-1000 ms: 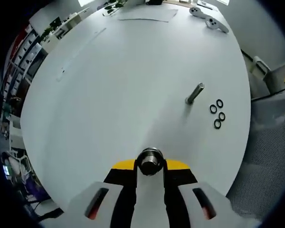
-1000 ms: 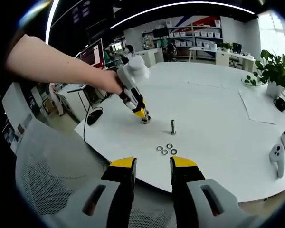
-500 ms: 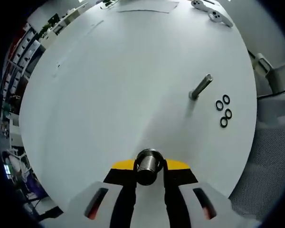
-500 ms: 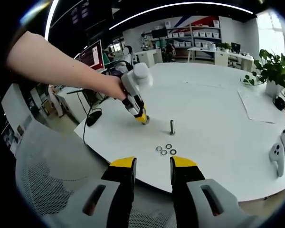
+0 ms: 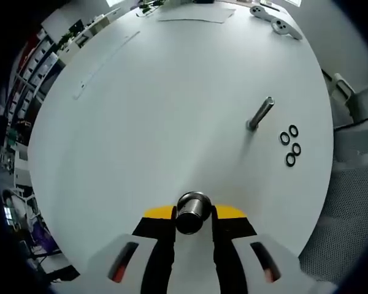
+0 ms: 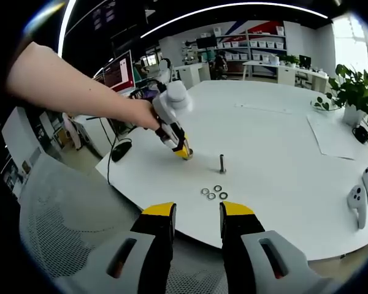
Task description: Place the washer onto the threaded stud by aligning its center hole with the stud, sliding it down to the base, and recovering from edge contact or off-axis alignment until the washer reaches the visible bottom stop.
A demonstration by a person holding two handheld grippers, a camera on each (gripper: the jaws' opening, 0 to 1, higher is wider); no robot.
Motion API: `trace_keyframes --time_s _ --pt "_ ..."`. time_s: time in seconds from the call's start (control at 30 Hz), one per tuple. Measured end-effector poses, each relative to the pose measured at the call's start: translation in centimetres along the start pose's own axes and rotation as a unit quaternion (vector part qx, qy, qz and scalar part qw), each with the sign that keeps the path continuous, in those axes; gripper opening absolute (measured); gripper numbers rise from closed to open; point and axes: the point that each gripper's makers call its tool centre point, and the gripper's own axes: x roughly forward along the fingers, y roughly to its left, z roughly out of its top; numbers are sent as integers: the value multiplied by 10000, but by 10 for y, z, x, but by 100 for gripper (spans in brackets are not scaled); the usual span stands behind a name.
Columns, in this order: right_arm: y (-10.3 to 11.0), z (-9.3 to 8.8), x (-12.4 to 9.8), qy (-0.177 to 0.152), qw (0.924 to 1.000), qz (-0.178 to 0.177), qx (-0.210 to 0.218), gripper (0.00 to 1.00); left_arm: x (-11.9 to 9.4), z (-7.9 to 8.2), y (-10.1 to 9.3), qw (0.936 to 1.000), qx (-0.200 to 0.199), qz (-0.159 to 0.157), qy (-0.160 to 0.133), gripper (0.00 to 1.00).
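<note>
White table (image 5: 141, 104), round edge, lies ahead of both tongs. Mesh chair back (image 6: 67, 226) sits below and left of the right tongs. Person's arm (image 6: 67, 86) reaches in from the left of the right gripper view, holding the left tongs (image 6: 183, 150) tip-down over the table, just left of the stud. Potted plant (image 6: 354, 92) and white controllers (image 6: 360, 199) are far right of the right tongs.

Left tongs (image 5: 193, 211): clenched on a short metal cylinder (image 5: 192, 212) between the jaws. Right tongs (image 6: 197, 211): released, jaws apart with nothing between them, off the table edge.

Stud (image 5: 260, 114) stands upright ahead-right of the left tongs, bare. Four washers (image 5: 290, 144) lie flat in a cluster just right of the stud, well apart from both tongs; in the right gripper view the washers (image 6: 213, 193) sit between the stud (image 6: 222, 163) and the right tongs.
</note>
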Motion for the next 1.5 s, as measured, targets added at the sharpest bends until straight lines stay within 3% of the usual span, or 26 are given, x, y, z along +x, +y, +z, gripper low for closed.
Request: trace_keyframes --time_s 0.2,0.37,0.43,0.53,0.9,1.03,1.2,1.23,1.33,1.5 --pt "0 0 0 -7 10000 -5 4 31 -11 -1 8 9991 -258 230 -236 21" --pt "0 1 0 -15 10000 8 -5 31 -32 -1 2 9973 -459 308 -473 23" --pt "1 1 0 -17 10000 19 -8 31 -40 -1 6 9957 -459 493 -633 26" --pt "1 1 -1 -15 10000 19 -16 31 -53 -2 4 9922 -743 493 -877 27" --pt "2 0 0 24 10000 55 -72 31 -80 -25 -11 9861 -972 581 -1216 27" --pt "3 -1 1 45 9999 63 -94 31 -91 -33 -17 9781 -1326 581 -1496 27" --pt "4 -1 2 54 9999 94 -135 31 -105 -46 -26 9730 -1462 639 -1670 29" --pt "5 -1 2 57 9998 101 -138 31 -113 -50 -29 9677 -1645 624 -1803 29" --pt "5 -1 1 48 9999 98 -130 31 -125 -58 -35 9618 -1795 601 -1977 30" --pt "5 -1 0 39 9999 94 -107 31 -138 -73 -44 9571 -1881 682 -2095 33"
